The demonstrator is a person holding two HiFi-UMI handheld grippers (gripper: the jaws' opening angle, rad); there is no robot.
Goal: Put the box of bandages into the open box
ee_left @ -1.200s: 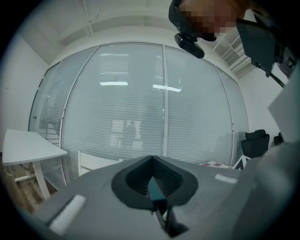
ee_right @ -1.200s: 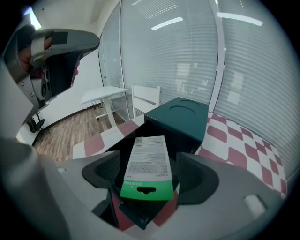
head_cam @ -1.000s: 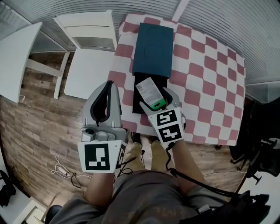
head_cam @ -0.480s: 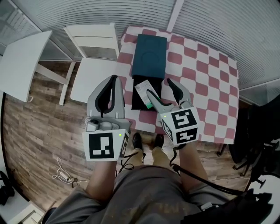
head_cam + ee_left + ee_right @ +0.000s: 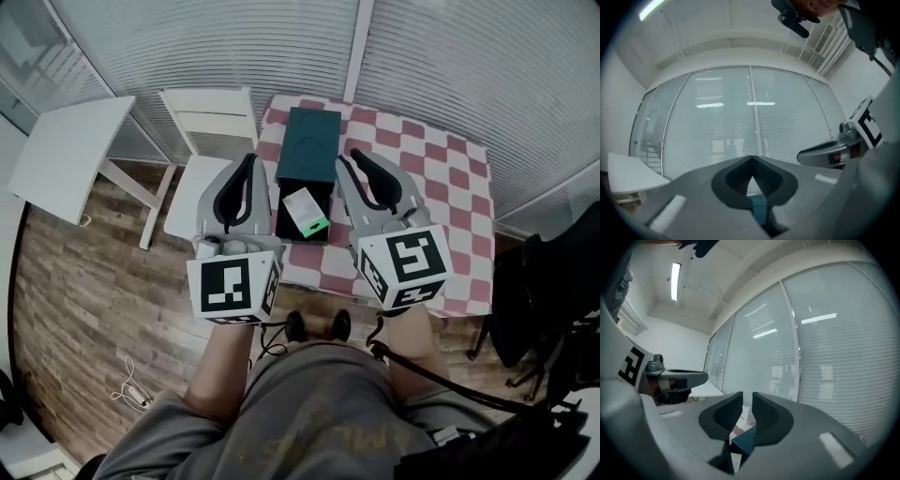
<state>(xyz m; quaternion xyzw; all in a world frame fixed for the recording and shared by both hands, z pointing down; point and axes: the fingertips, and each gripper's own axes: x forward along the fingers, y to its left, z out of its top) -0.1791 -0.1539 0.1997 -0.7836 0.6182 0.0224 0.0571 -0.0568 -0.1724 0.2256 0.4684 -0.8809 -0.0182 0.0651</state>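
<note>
1. Box of bandages lies flat inside the open box, a black tray on the checked table. Both grippers are held up above it. In the head view it shows low in the space between them, touching neither.
2. Its long axis runs on a slant, skewed against the tray's long sides. The white end points away from the person, over toward the left gripper. The green end points back toward the person, on the side of the right gripper.
3. The left gripper's jaws meet at their tips with nothing between them. Through the small opening under the tips, a strip of the teal lid shows far below.
4. The right gripper's jaws have just been closing and now stand a narrow slit apart, holding nothing. Checked cloth and a teal corner show down through the slit.
5. In the head view the teal lid lies between the two pairs of jaw tips, against the tray's far end and in line with it.
6. A white chair stands off the left gripper's outer side, and a white side table stands further out.
</note>
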